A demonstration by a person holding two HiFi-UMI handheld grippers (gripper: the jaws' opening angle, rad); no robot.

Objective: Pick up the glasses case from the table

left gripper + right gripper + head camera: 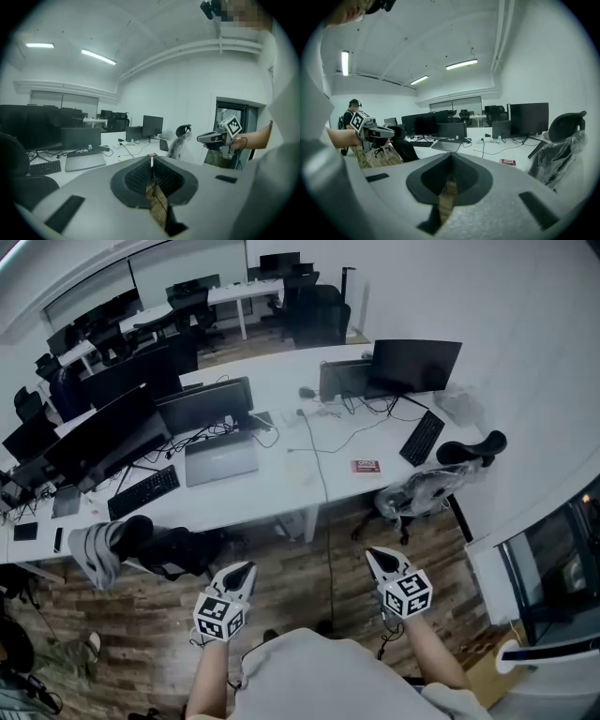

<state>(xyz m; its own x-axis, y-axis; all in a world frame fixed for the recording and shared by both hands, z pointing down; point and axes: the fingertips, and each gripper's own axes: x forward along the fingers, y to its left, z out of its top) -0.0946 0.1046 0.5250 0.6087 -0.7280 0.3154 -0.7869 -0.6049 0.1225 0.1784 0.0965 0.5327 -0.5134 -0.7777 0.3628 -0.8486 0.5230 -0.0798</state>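
Left hand-held gripper (244,571), right hand-held gripper (375,556): nearest, jaws pressed together, empty. Glasses case (366,466): apparently the small red flat piece on far tabletop (272,371), well apart. Judged light, rigid, smooth; best pinched across narrow width.

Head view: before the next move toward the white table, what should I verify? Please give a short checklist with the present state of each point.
1. Left gripper empty: ok, jaws together on nothing.
2. Right gripper empty: ok, the same.
3. Jaws opened for a grasp: not ok, both are shut.
4. Target identified: cannot tell; a small red item lies on the white table, too small to identify.
5. Table within reach: not ok; both grippers hang over the wood floor, short of the table.
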